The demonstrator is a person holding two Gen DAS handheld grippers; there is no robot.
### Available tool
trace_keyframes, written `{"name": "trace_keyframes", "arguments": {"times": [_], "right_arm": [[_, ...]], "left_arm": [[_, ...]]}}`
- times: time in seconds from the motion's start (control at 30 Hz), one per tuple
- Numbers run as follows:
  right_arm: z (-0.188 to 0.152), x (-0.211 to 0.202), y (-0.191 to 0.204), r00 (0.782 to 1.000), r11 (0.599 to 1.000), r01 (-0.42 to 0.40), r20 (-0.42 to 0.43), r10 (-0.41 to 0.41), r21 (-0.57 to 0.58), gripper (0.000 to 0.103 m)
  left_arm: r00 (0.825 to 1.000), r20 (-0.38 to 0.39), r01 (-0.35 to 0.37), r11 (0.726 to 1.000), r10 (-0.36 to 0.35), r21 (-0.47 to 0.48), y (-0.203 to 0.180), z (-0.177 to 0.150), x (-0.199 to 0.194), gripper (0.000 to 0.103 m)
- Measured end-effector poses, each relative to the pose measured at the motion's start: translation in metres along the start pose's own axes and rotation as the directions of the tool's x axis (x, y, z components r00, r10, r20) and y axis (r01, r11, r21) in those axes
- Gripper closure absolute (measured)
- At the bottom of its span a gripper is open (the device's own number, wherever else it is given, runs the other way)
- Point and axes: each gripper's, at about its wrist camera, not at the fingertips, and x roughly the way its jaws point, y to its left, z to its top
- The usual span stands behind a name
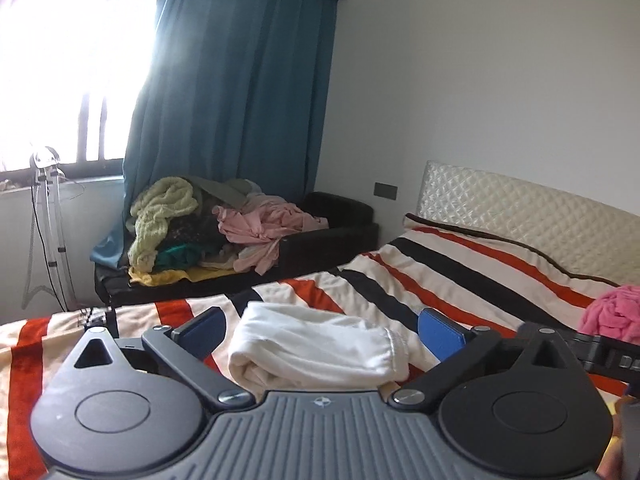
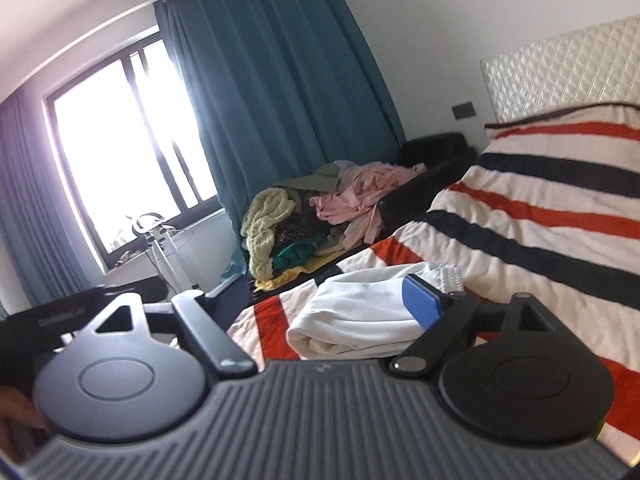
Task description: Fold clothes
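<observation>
A folded white garment lies on the striped bedspread. In the left wrist view my left gripper is open, its blue pads standing wide on either side of the garment without pressing it. My right gripper is open too. Its right blue pad is over the garment's right end, and its left finger is off past the bed's edge. A crumpled pink garment rests on the bed at the far right. Part of the right gripper's body shows in the left wrist view.
A pile of mixed clothes covers a black couch beside the bed. Behind it hang a blue curtain and a bright window. A steamer stand is by the window; a quilted headboard is at the right.
</observation>
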Motion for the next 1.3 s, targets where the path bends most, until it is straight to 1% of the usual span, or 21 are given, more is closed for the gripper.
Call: {"name": "trace_keyframes", "arguments": {"times": [0.13, 0.23, 0.3, 0.4, 0.53, 0.63, 0.73, 1.0, 1.1, 1.3], "right_arm": [[-0.020, -0.008, 0.005, 1.000, 0.998, -0.003, 0.016, 0.004, -0.061, 0.018], [-0.036, -0.011, 0.008, 1.000, 0.994, -0.013, 0.026, 0.016, -0.110, 0.018], [-0.045, -0.008, 0.010, 0.999, 0.992, -0.026, 0.015, 0.028, -0.124, 0.018], [-0.056, 0.000, 0.012, 0.999, 0.993, -0.033, 0.001, 0.033, -0.114, 0.018], [-0.069, 0.012, 0.011, 1.000, 0.993, -0.015, -0.005, 0.015, -0.116, 0.018], [-0.080, 0.021, 0.009, 1.000, 0.993, -0.001, -0.008, 0.000, -0.118, 0.018], [-0.090, 0.029, 0.008, 1.000, 0.993, 0.013, -0.012, -0.015, -0.121, 0.018], [-0.109, 0.043, 0.005, 0.998, 0.989, 0.053, -0.010, -0.055, -0.141, 0.018], [-0.114, 0.046, 0.004, 0.998, 0.986, 0.068, -0.006, -0.069, -0.152, 0.018], [-0.123, 0.051, 0.002, 0.995, 0.980, 0.095, 0.000, -0.096, -0.173, 0.018]], "left_arm": [[0.999, -0.029, -0.040, 0.999, 0.040, 0.022, 0.005, -0.020, -0.010, 0.000], [0.997, -0.020, -0.077, 0.996, 0.078, 0.037, 0.010, -0.035, -0.013, 0.000], [0.995, -0.003, -0.098, 0.994, 0.098, 0.045, 0.012, -0.044, -0.013, 0.000], [0.995, 0.014, -0.103, 0.994, 0.102, 0.038, 0.016, -0.059, -0.016, 0.000], [0.995, 0.030, -0.098, 0.995, 0.097, 0.020, 0.023, -0.078, -0.017, 0.000], [0.996, 0.014, -0.093, 0.995, 0.093, 0.034, 0.025, -0.088, -0.008, 0.000], [0.994, 0.009, -0.109, 0.992, 0.109, 0.068, 0.023, -0.095, 0.004, 0.000], [0.994, 0.008, -0.112, 0.992, 0.112, 0.054, 0.026, -0.114, 0.019, 0.000], [0.994, -0.016, -0.111, 0.993, 0.112, 0.042, 0.027, -0.120, 0.026, 0.000], [0.992, -0.017, -0.124, 0.990, 0.126, 0.066, 0.024, -0.132, 0.031, 0.000]]}}
